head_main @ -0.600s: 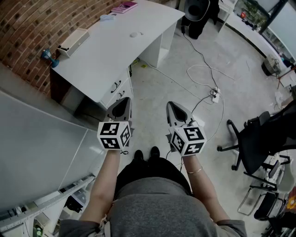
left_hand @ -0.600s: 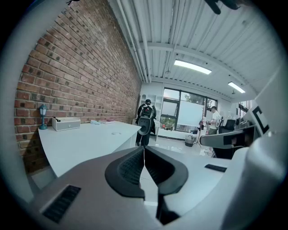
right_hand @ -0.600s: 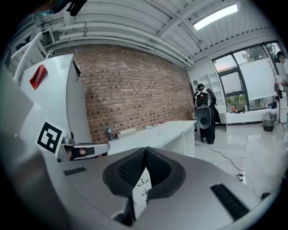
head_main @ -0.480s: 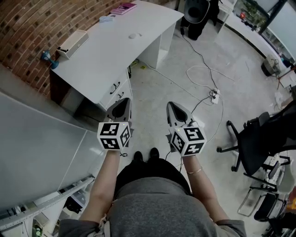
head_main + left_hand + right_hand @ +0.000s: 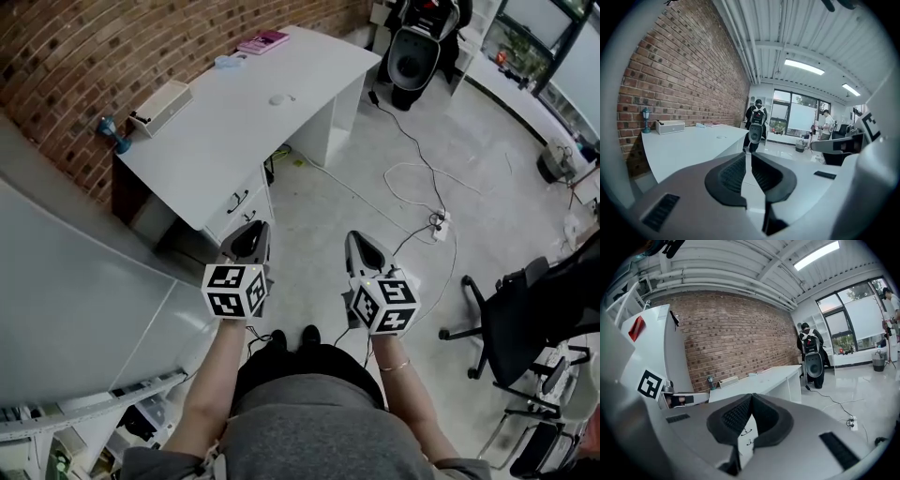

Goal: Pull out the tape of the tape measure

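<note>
The left tongs (image 5: 251, 236) and the right tongs (image 5: 360, 247) hang side by side over the floor (image 5: 375, 178), both closed with nothing between the jaws. They are well apart from the white tabletop (image 5: 234, 131). A small pale round thing (image 5: 277, 97) lies there, too small to tell whether it is the tape measure.

Red-brown brick wall (image 5: 94, 47), white desk (image 5: 234, 122), pink book (image 5: 263, 41), grey floor (image 5: 487, 216), black chair (image 5: 539, 300)
</note>
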Motion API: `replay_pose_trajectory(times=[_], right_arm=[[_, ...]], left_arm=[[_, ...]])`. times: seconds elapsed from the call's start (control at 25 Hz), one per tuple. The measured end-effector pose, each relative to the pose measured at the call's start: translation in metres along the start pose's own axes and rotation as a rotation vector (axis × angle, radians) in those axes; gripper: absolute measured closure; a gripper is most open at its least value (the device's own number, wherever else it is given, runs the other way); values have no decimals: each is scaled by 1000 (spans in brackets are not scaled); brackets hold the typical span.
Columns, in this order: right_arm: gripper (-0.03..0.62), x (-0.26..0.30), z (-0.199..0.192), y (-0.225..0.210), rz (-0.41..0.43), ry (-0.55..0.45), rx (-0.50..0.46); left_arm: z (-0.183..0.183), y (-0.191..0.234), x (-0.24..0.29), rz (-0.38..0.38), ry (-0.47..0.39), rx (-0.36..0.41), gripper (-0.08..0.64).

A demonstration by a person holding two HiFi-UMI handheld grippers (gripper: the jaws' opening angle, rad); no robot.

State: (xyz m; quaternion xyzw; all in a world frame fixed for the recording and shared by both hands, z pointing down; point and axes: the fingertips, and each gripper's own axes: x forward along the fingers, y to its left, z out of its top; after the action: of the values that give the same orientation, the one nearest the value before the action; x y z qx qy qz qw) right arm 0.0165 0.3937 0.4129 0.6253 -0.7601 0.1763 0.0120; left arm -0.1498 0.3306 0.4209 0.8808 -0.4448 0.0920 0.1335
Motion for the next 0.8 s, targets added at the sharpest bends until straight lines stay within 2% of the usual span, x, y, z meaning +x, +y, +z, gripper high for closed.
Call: replay_pose_trajectory(times=[0.16,0.36,0.56,0.8], right_arm=[[584,5,5,-12,12,-3,9],[523,11,6,-22,27,4,25],[499,20,7,-25,43,17,34],[483,29,3,-29,60,45,43]], left_arm=[[2,-4,6,14,-4,0,500],[5,-10,14,22,-5,15,465],[10,-7,21,20,-7,-47,449],[8,0,29,55,11,-39,420]])
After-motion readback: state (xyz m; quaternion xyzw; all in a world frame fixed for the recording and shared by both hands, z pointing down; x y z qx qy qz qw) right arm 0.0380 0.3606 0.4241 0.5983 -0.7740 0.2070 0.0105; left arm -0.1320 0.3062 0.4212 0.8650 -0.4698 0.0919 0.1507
